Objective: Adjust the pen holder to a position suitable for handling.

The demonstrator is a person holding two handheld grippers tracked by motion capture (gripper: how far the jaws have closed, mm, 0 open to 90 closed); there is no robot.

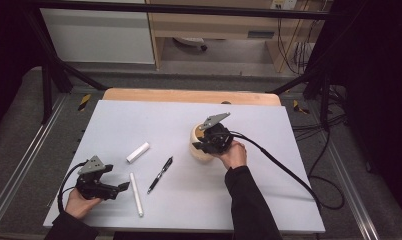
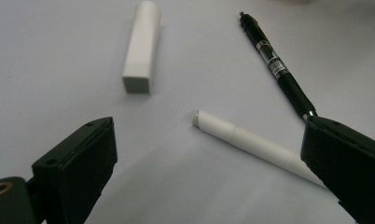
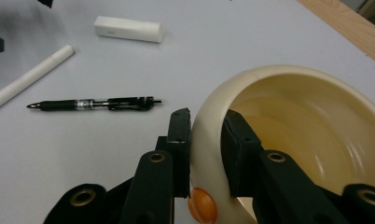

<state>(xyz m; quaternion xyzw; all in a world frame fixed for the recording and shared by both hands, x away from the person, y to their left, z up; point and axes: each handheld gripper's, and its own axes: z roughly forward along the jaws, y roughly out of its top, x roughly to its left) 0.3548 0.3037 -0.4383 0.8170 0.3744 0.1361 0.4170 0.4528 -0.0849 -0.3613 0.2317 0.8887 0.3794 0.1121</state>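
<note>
Two claws are at work on the pale surface (image 1: pixel 114 125), each placed for a different job. The right claw (image 3: pixel 206 135) is clenched on the wall of the cream bowl (image 3: pixel 311 112), one jaw outside and one inside the rim, which looks like a grip meant to steady the bowl or tip it toward the loose items so they can be dropped in. In the high view that bowl (image 1: pixel 198 150) stands right of the middle of the surface, partly under the right claw (image 1: pixel 209 142). The left claw (image 2: pixel 204 154) is released, its jaws spread wide and low over the long white stick (image 2: pixel 255 142), which lies between them without being touched; I judge this as lining up to pick it. Just beyond the stick lie the black pen (image 2: pixel 279 70) and the short white block (image 2: pixel 141 49), apart from one another and from the bowl, each with room for jaws to close on it. In the high view, the left claw (image 1: pixel 120 187) sits just beside the stick (image 1: pixel 136 194) near the front left.
</note>
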